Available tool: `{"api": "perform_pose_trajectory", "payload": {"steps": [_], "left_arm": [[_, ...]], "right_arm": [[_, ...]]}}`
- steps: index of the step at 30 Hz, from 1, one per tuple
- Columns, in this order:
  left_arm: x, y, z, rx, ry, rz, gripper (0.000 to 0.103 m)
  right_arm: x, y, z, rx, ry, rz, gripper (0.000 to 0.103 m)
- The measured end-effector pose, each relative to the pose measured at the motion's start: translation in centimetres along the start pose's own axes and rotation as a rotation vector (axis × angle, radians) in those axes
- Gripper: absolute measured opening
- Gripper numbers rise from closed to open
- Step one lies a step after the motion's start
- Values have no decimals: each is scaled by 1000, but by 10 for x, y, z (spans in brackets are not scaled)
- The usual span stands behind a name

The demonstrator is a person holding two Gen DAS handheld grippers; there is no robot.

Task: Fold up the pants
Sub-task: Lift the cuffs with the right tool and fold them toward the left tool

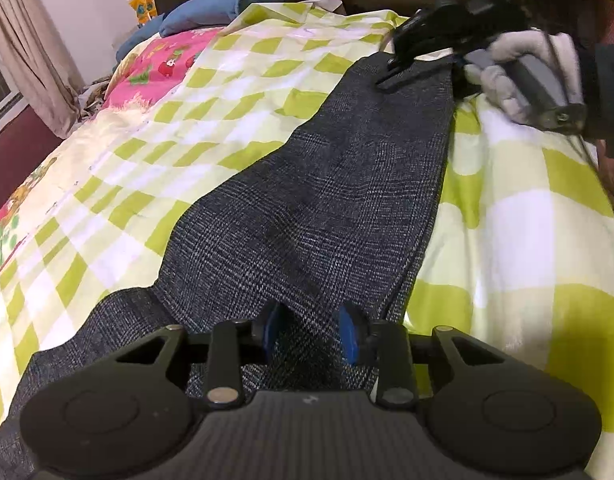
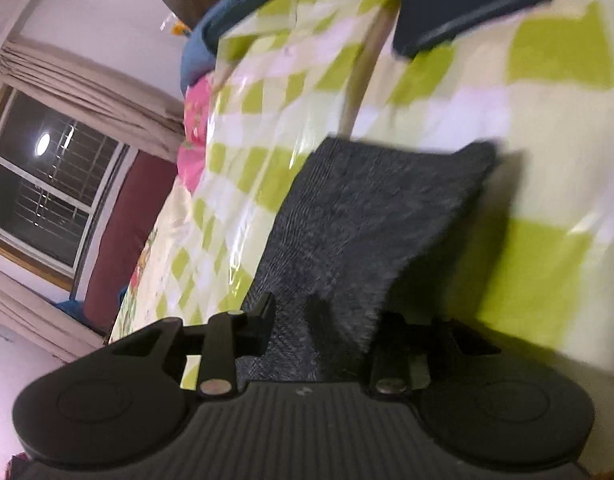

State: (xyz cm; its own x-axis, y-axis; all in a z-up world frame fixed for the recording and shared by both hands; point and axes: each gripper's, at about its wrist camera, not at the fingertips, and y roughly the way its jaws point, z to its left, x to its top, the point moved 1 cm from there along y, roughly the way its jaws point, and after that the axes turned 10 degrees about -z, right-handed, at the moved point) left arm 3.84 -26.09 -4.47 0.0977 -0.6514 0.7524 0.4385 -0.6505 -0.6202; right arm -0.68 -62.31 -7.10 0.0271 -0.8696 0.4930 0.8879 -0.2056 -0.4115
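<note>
- Lying soft and limp on the bed (image 1: 527, 220), the pants (image 1: 307, 200) are bending easily; best grasped at the hems.
- Both the left gripper (image 1: 309, 330) and the right gripper (image 1: 387, 76) are pinching the cloth.

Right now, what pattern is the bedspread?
Green-and-white checks, clearest in the left wrist view.

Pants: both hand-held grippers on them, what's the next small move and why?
Probably close the right hand-held gripper on the leg end and carry it toward the left hand-held gripper. The pants lie full length on the checked sheet, not yet folded across, cloth between both grippers' fingers.
</note>
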Motion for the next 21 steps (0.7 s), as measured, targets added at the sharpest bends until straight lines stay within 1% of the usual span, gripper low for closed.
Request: {"api": "perform_pose_trajectory", "payload": {"steps": [1,2,5,6,8,10,11,12,14,17,18,20,21], "left_arm": [[0,0,0,1,1,2,48],[1,-1,1,4,0,0,48],[-2,-6,5,-2,-30,-8,51],[-3,-7,7,-8,-48,-10,52],[-3,-8,8,-10,-82,-30,52],[-3,-11,7,-5,-88,-44,52],[-5,-14,7,-6,-97,-51,52],[-7,-19,9,-9,-106,-59,53],[-16,-34,16,9,-120,-69,54],[-37,-63,36,78,-158,-77,55],[-44,-72,45,99,-179,-72,57],[-59,-89,60,149,-214,-63,57],[-66,-98,67,179,-230,-64,58]], "right_arm": [[2,4,5,-16,11,15,12],[5,1,9,6,31,18,7],[14,-34,29,112,45,-53,6],[18,-48,37,130,34,-83,6],[22,-68,54,132,-10,-126,6],[16,-81,83,93,-158,-161,6],[9,-83,101,90,-229,-158,6],[0,-84,119,110,-285,-144,6],[-26,-83,163,184,-383,-92,6],[-72,-74,230,298,-505,-26,6],[-92,-69,256,345,-546,12,6],[-130,-61,294,398,-606,86,6],[-155,-55,315,424,-644,132,6]]}}
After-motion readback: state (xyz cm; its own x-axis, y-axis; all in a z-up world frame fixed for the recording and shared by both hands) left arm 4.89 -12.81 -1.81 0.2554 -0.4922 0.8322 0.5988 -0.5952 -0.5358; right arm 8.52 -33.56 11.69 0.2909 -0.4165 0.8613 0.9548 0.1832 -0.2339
